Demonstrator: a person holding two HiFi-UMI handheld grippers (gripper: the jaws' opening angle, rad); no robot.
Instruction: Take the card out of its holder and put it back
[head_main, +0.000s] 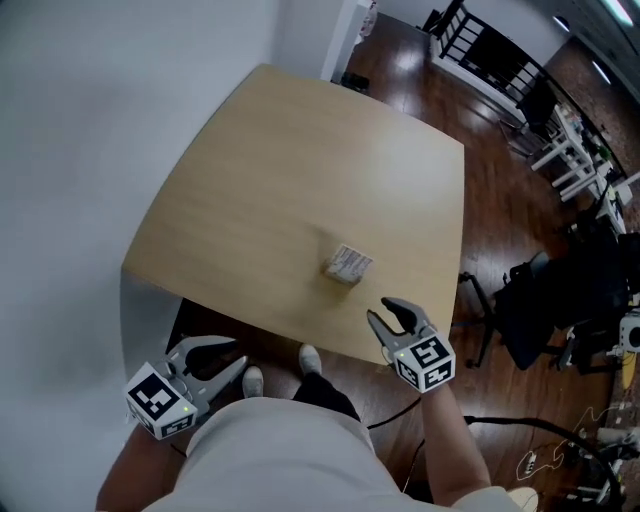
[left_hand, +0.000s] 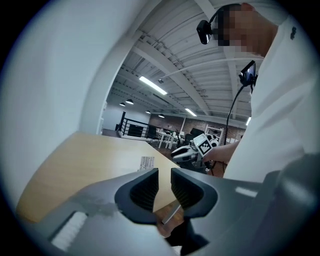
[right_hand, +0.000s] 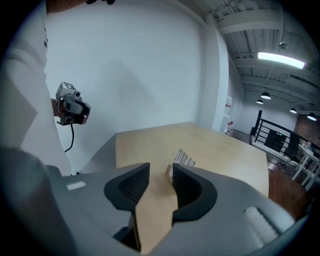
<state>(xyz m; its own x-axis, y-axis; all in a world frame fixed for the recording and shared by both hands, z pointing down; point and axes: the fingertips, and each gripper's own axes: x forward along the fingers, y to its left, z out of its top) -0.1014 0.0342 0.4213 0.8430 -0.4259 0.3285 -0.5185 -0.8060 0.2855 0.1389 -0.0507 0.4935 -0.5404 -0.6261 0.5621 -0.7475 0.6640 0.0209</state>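
Note:
A small card holder (head_main: 338, 272) stands near the front middle of the light wooden table (head_main: 290, 170), with a striped white card (head_main: 352, 261) standing in it. My right gripper (head_main: 379, 309) hovers over the table's front edge, just right of the holder and short of it, open and empty. In the right gripper view the card (right_hand: 184, 159) shows just past the spread jaws of the right gripper (right_hand: 161, 182). My left gripper (head_main: 238, 354) hangs off the table, below its front left edge, open with nothing between its jaws. From the left gripper (left_hand: 165, 187) the card (left_hand: 147, 162) shows far off, with the right gripper (left_hand: 176, 154) beyond.
A white wall (head_main: 80, 150) runs along the table's left side. Dark wood floor (head_main: 500, 200) lies to the right, with a black office chair (head_main: 560, 295) and cables (head_main: 520, 425) near the table's front right corner. The person's shoes (head_main: 310, 358) show under the front edge.

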